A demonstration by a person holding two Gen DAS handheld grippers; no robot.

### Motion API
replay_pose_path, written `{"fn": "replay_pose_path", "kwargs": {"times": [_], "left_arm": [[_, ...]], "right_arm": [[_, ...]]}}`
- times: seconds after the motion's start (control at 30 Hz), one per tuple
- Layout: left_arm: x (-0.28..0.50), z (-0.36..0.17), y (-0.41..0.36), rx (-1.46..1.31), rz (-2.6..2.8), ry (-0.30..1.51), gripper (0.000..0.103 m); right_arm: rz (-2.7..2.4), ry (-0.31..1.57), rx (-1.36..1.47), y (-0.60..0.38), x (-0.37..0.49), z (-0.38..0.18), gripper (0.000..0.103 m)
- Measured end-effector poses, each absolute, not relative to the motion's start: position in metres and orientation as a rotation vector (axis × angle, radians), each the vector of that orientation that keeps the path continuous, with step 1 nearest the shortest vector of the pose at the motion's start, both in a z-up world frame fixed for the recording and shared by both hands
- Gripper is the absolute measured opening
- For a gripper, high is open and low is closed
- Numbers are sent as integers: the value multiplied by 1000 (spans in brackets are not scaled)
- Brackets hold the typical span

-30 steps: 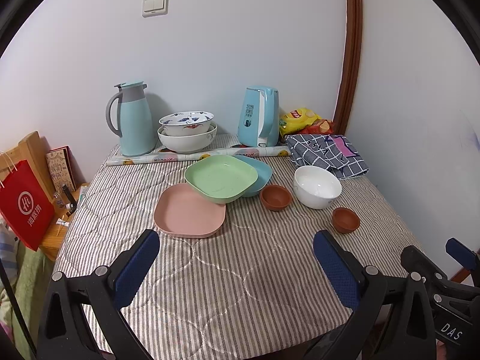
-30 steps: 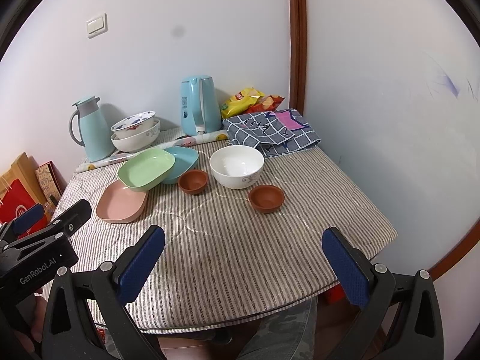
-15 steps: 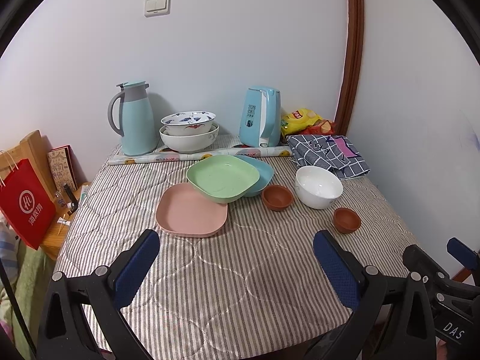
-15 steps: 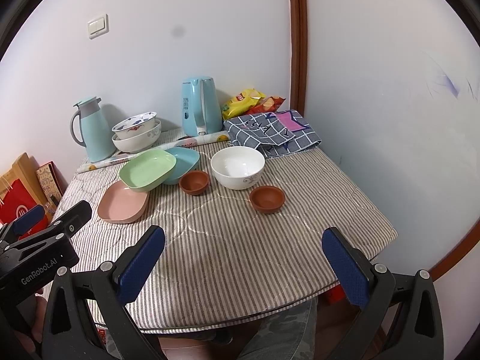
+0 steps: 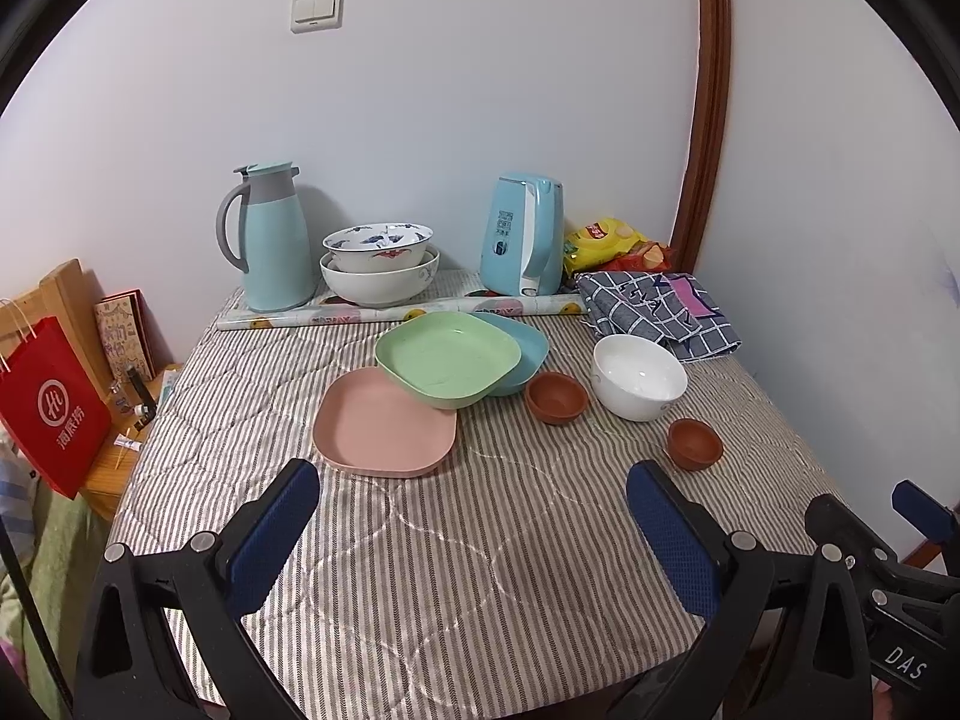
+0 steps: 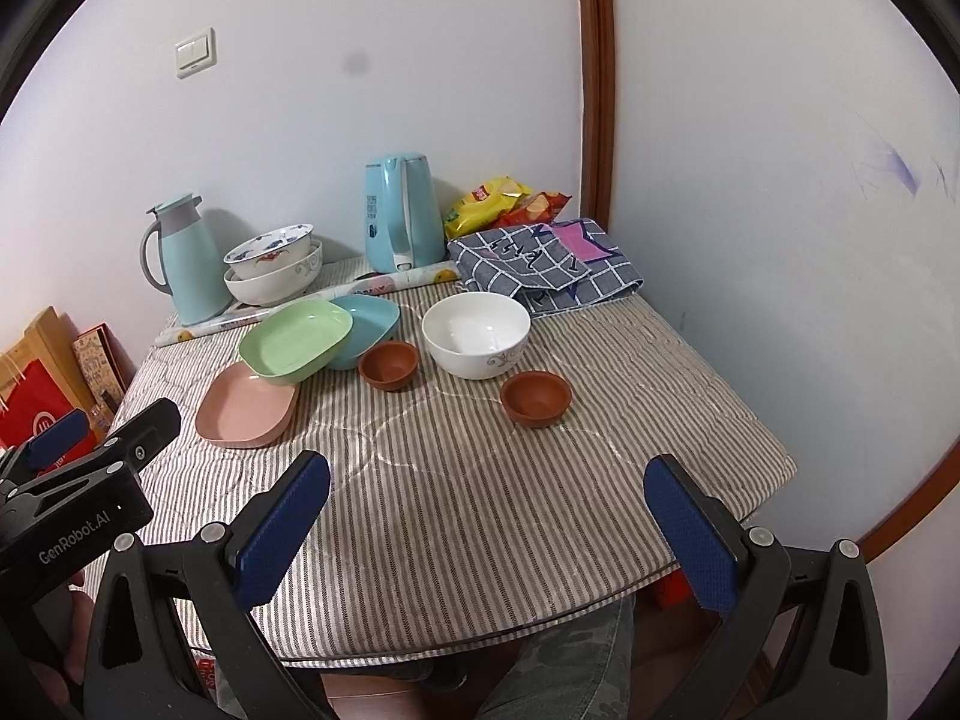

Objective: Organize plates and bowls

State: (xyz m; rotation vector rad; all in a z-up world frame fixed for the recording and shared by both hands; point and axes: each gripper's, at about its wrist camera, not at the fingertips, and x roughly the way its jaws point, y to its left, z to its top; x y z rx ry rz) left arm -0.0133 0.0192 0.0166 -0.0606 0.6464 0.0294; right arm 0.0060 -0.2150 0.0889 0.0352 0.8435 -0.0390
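Both hand-held grippers, left [image 5: 465,531] and right [image 6: 489,525], hung wide apart and empty over the striped desk [image 5: 456,570]. Beyond lay 3 plates [image 5: 447,363] and a white bowl [image 5: 639,375], then white walls. Only the left view showed the whole red bag [image 5: 51,405].

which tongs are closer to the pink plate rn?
Left. The left tongs hang open just short of the pink plate, in line with it. The right tongs sit open off to its right, farther away.

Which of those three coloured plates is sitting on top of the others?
The green plate: it overlaps both the pink plate and the blue plate.
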Motion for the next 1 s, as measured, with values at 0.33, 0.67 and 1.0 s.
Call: {"fn": "replay_pose_path", "kwargs": {"times": [0.33, 0.67, 1.0], "left_arm": [[-3, 20, 25, -76, 21, 648, 103], [19, 17, 34, -81, 26, 671, 103], [45, 15, 49, -95, 47, 692, 103]], "right_arm": [[-28, 843, 47, -215, 15, 88, 103], [-10, 846, 60, -203, 34, 91, 103], [25, 875, 80, -190, 66, 89, 103]]}}
